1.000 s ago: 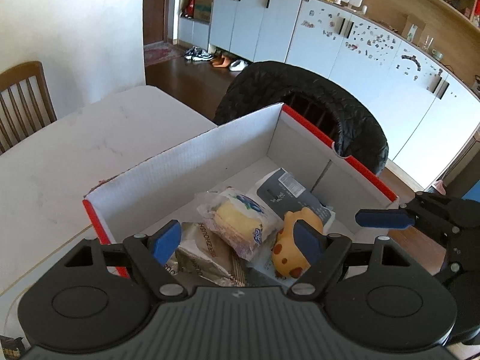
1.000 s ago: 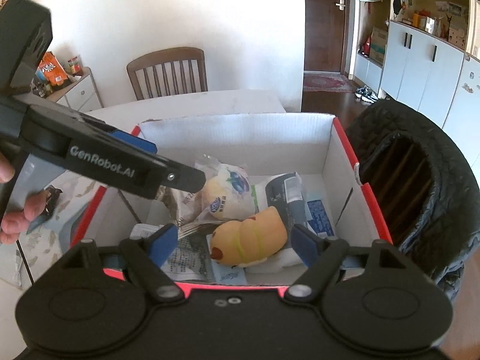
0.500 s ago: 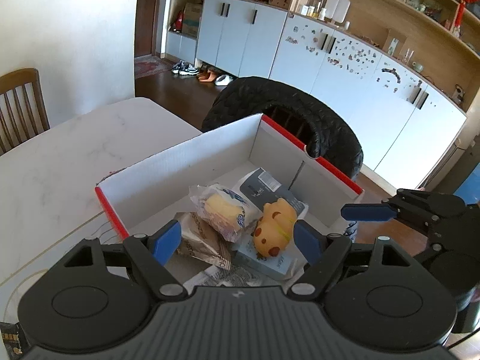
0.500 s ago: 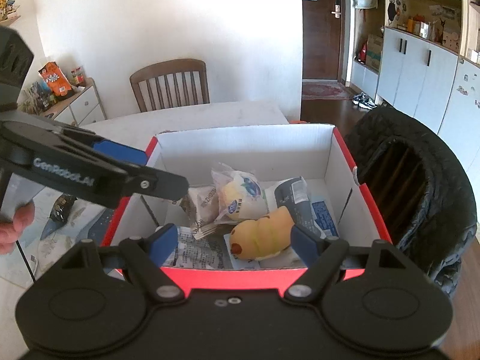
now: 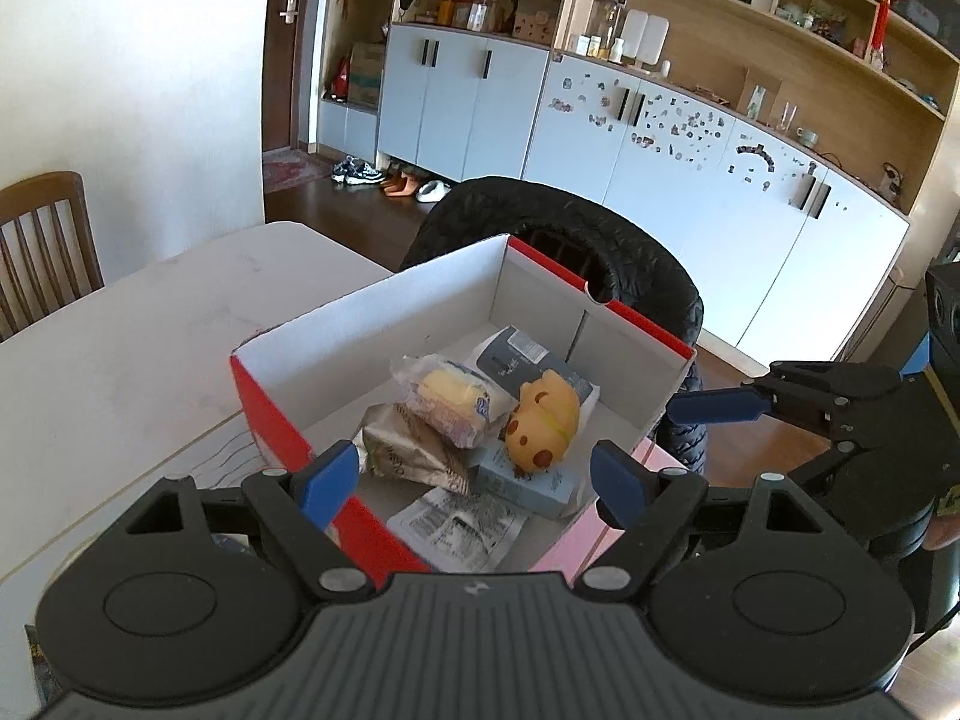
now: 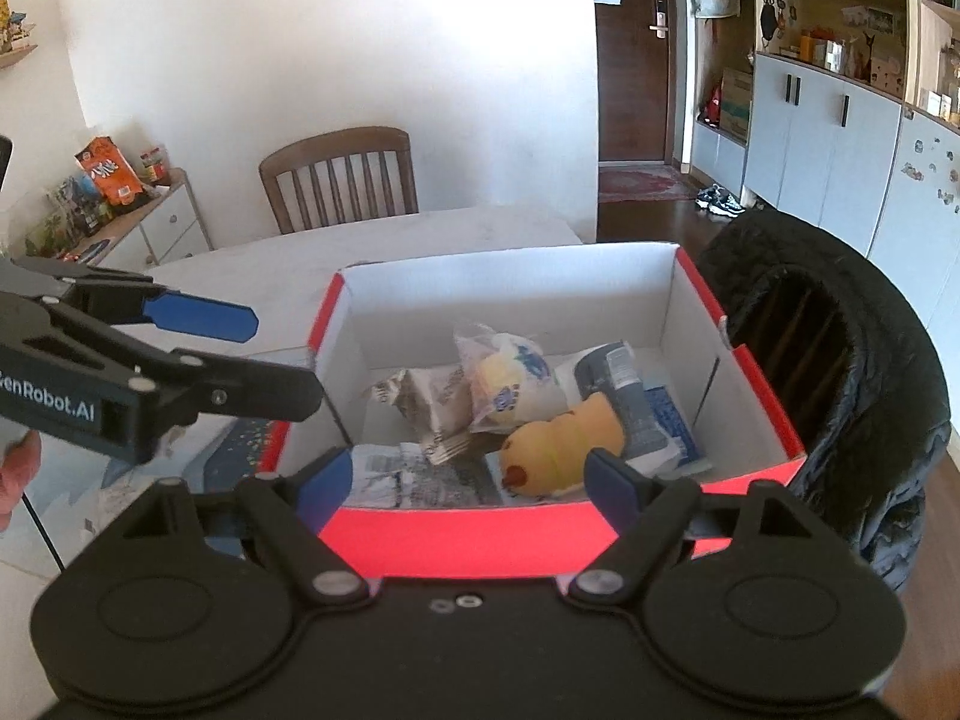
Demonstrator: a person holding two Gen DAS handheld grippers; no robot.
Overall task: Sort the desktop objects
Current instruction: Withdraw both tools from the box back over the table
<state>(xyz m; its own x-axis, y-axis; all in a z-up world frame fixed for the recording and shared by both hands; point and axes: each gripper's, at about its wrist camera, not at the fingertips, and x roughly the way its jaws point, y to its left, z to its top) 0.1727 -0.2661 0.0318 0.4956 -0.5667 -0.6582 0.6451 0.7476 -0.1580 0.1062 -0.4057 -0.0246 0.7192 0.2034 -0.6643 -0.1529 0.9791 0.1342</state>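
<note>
Both grippers, left (image 5: 474, 483) and right (image 6: 459, 480), were opening (nothing between them) above the filled box (image 6: 480, 531); best lifted clear.

one box (image 5: 384, 324), two chairs (image 6: 342, 174), one toy (image 5: 543, 420)

the red box (image 6: 690, 294) stands open on top, so entry from above is free, with bare floor along its far wall. a yellow toy (image 6: 561, 441) and snack packets (image 6: 510, 381) crowd the near half. a black padded chair (image 6: 864, 372) blocks the right side.
</note>
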